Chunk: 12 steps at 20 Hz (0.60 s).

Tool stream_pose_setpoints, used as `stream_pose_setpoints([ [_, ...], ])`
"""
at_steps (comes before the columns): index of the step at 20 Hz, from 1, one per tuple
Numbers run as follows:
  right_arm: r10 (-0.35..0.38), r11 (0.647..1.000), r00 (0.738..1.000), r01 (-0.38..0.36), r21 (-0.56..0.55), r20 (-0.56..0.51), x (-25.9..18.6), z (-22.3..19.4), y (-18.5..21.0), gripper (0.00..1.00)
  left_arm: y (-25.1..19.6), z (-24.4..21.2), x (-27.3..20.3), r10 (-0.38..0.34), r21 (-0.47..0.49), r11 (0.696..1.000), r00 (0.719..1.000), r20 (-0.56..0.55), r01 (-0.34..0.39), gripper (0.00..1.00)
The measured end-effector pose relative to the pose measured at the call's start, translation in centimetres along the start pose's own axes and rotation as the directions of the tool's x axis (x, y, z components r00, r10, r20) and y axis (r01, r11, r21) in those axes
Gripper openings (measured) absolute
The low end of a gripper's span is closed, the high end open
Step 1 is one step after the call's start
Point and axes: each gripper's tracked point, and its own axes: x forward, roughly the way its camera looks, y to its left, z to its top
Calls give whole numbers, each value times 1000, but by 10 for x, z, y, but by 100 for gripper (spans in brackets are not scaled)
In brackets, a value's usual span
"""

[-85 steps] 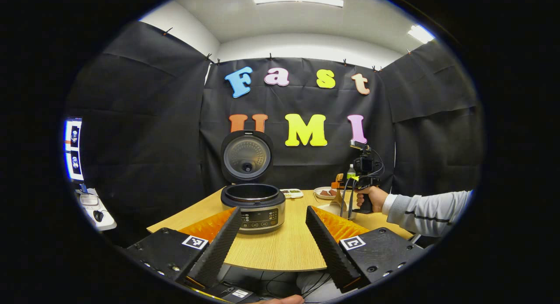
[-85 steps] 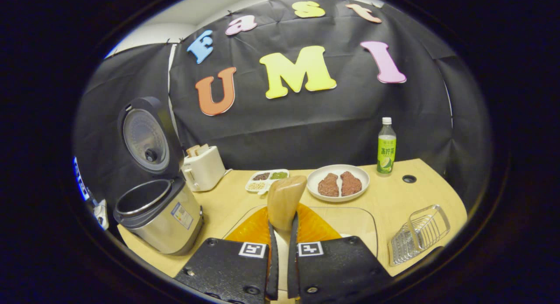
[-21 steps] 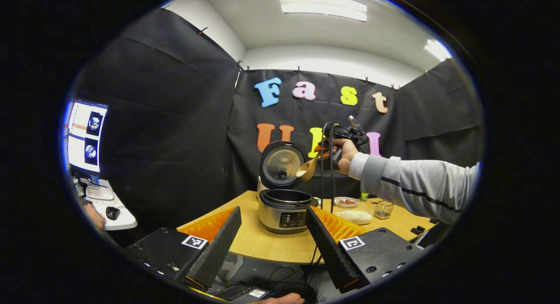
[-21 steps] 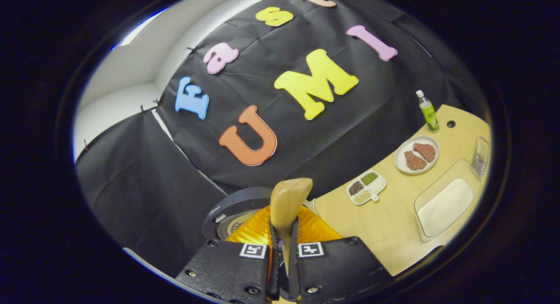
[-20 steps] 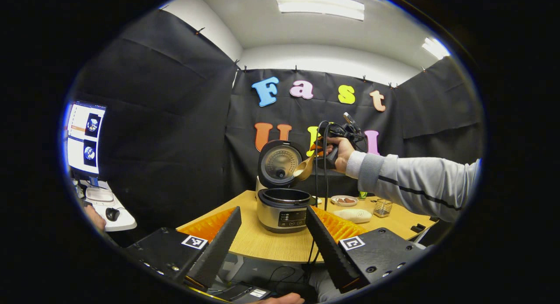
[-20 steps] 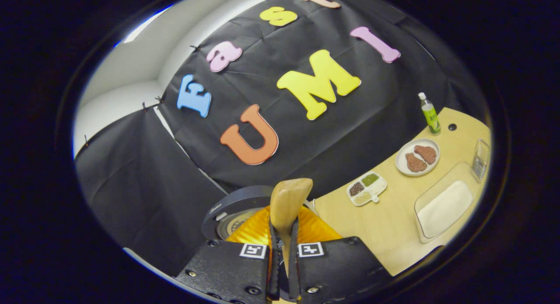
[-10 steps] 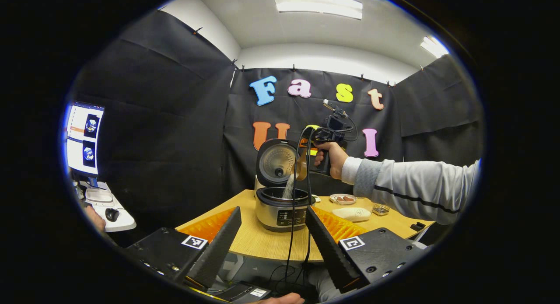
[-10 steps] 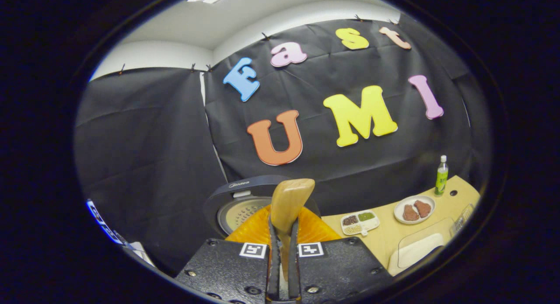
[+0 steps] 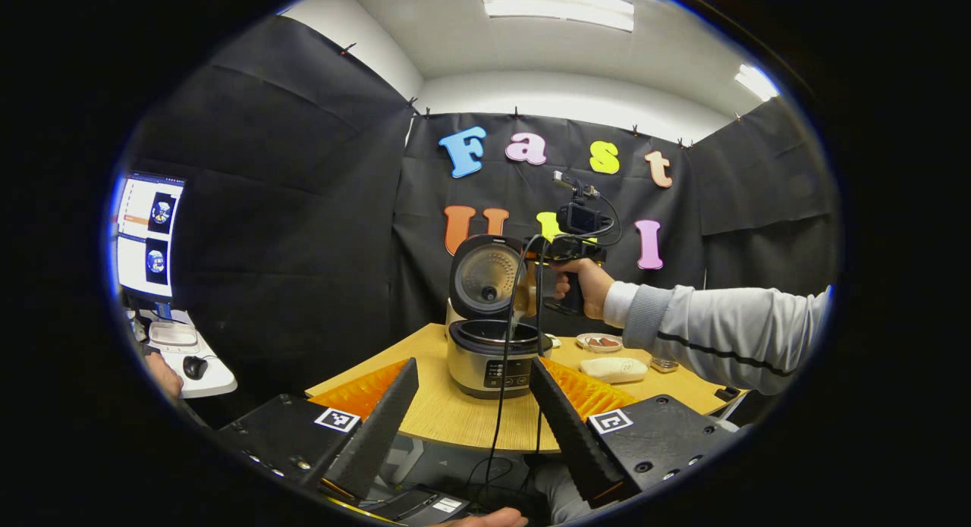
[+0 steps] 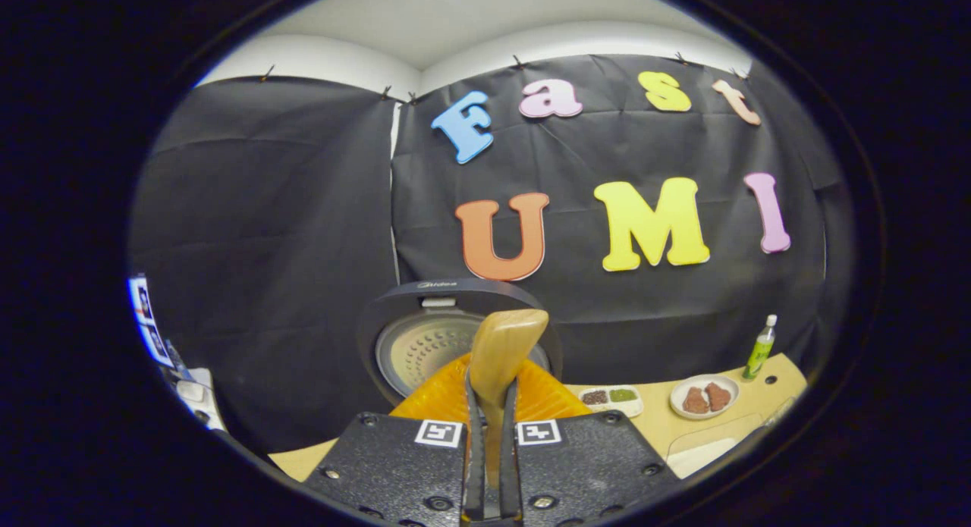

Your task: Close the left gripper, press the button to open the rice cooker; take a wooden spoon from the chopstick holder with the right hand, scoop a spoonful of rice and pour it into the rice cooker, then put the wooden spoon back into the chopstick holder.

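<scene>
The silver rice cooker stands on the wooden table with its lid raised. My left gripper is open with nothing between its fingers, held off the near table edge and facing the cooker. A hand holds my right gripper just above the pot's right rim. It is shut on the handle of the wooden spoon, whose bowl is tipped down over the pot. In the right gripper view the cooker lid rises straight behind the spoon. I cannot see inside the spoon's bowl.
A glass dish of rice lies right of the cooker, with a plate of meat, a small divided tray and a green bottle behind it. The wire chopstick holder peeks out under the sleeve. A cable hangs down before the cooker.
The right gripper has rolled level and sunk closer to the pot. Rice was streaming from the tipped spoon half a second ago; the stream has thinned. The left gripper has barely moved.
</scene>
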Motion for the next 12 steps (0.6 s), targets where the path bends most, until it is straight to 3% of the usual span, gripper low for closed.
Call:
stream_pose_setpoints([
  [4, 46, 983, 999, -48, -176, -16, -2, -19, 7, 13, 2, -6, 3, 10, 6, 1000, 1000, -25, -10, 94],
  [12, 63, 964, 998, -67, -258, -23, -18, -17, 6, 13, -8, -12, 19, 15, -3, 1000, 999, -46, -15, 94],
])
